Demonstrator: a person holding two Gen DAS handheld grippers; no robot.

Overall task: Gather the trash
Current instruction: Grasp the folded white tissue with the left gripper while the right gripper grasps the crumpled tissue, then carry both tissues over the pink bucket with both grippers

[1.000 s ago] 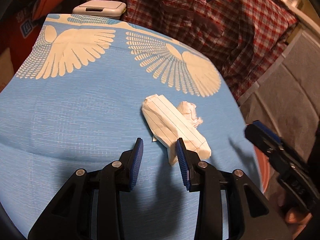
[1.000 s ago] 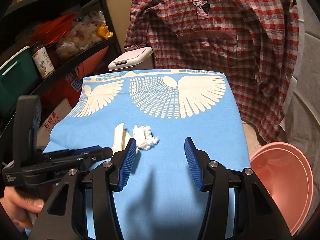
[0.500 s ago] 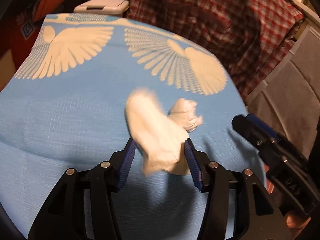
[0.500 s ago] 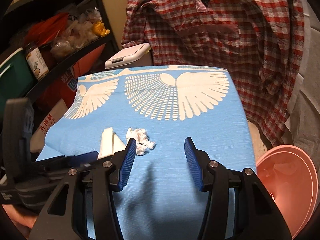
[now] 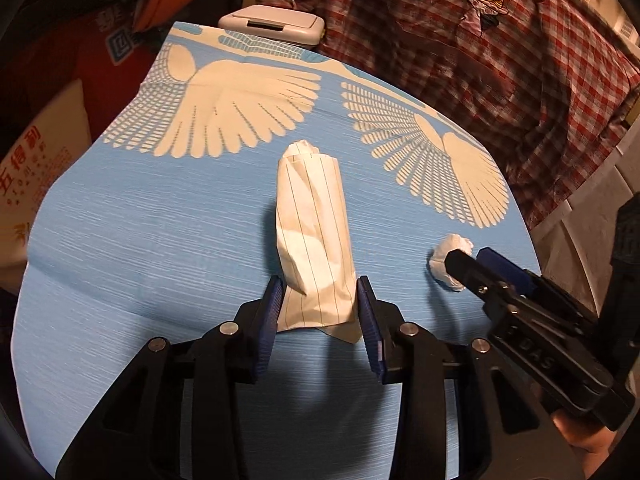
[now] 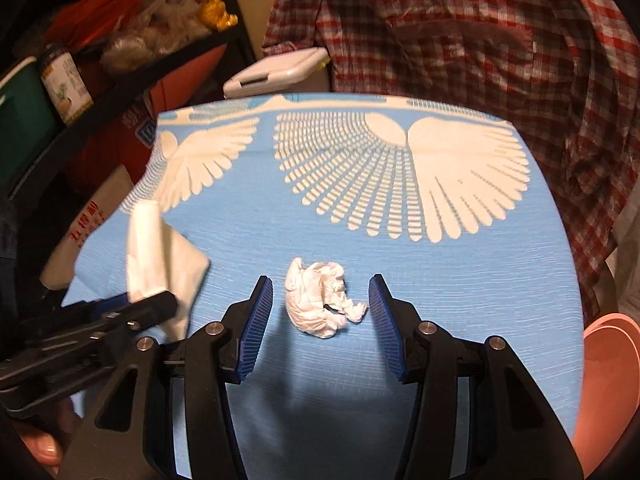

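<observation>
White crumpled tissue (image 6: 320, 300) between the right gripper (image 6: 321, 312) fingers, untouched.

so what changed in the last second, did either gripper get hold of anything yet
Not clearly. The left gripper moved in around the lined paper, whose near end now sits between its pads. The right gripper came down to straddle the tissue wad, gaps on both sides. The blue cloth and pink bin stayed put.
</observation>
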